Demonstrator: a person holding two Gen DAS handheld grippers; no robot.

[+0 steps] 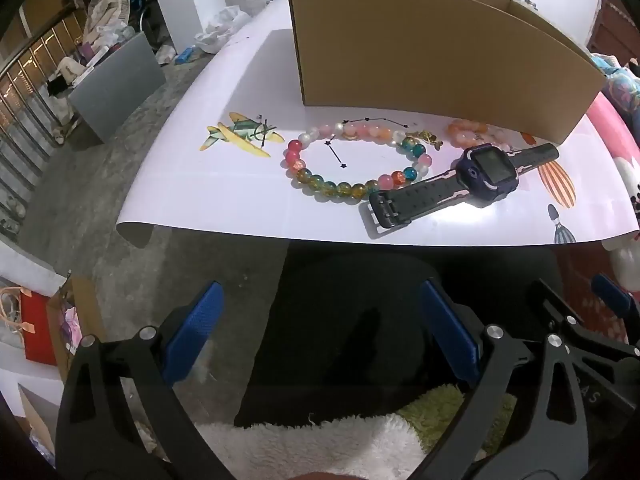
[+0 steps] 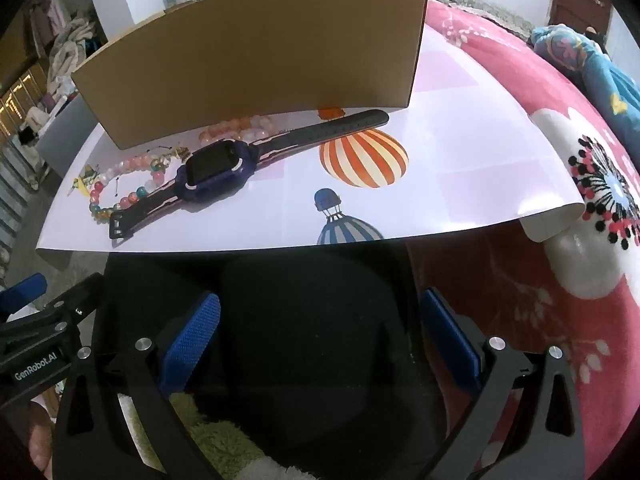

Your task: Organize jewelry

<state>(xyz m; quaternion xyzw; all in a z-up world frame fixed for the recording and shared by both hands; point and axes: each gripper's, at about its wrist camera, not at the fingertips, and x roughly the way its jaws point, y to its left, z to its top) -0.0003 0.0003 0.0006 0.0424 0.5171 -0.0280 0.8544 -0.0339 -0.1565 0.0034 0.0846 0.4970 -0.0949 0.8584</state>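
Both wrist cameras look steeply down from just before the near edge of the white sheet (image 1: 240,200), left beside right, sharing the watch (image 1: 486,168), the bead bracelet (image 2: 120,192) and the far cardboard box (image 2: 256,56)

black left gripper (image 1: 320,336), right gripper (image 2: 320,340): blue textured pads, silver screws

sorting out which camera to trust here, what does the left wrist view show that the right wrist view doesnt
Only the left wrist view shows the whole multicoloured bead bracelet as an open ring, and the plane print clearly. Only the right wrist view shows the striped orange balloon print whole and the red floral blanket widely. Both show the cardboard box, the purple watch and the peach bracelet.
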